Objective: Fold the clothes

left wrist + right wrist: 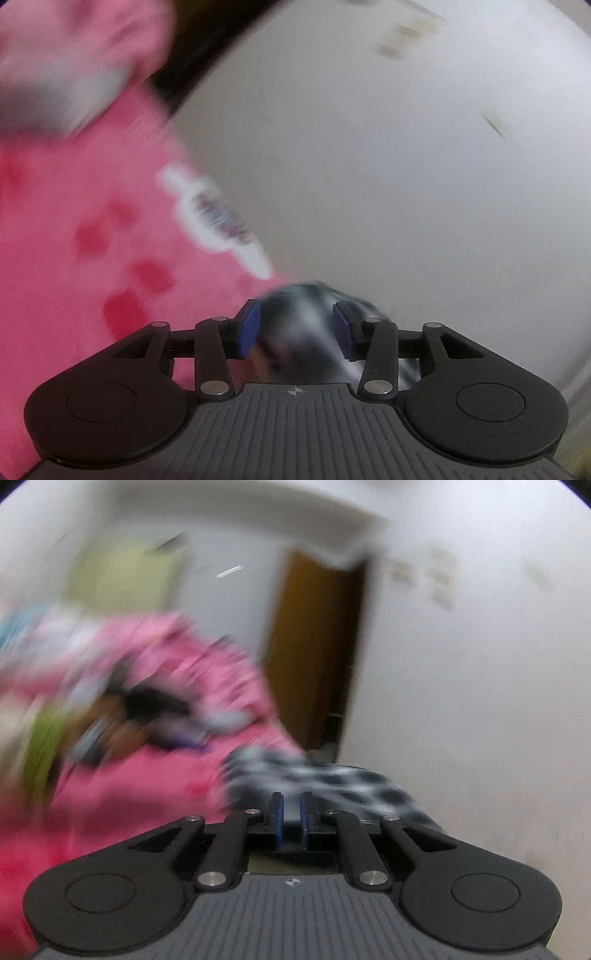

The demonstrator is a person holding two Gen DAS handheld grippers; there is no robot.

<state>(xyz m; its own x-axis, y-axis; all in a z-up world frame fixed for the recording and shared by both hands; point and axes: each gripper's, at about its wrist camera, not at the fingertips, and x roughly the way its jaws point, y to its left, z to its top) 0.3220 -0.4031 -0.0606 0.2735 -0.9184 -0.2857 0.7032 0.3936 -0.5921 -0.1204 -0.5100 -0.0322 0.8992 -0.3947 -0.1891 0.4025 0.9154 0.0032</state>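
We see a black-and-white checked cloth (pixel 314 779), blurred grey between the left tongs (pixel 297 328). Both tongs are black with blue pads (pixel 248 328), the right tongs (pixel 291 819) too, on grey ribbed bodies. The bedcover (pixel 74 240) is pink with darker red blotches and a white label (pixel 218 221) printed dark. The wall (pixel 461 701) is white, the door (pixel 314 646) brown. A pink patterned heap (pixel 184 657) lies beside something green (pixel 44 746).

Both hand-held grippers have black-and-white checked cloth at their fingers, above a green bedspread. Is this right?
Not quite. The bedspread is pink, not green, as the right wrist view shows. The rest holds: checked cloth sits at the right hand-held gripper and the left hand-held gripper.
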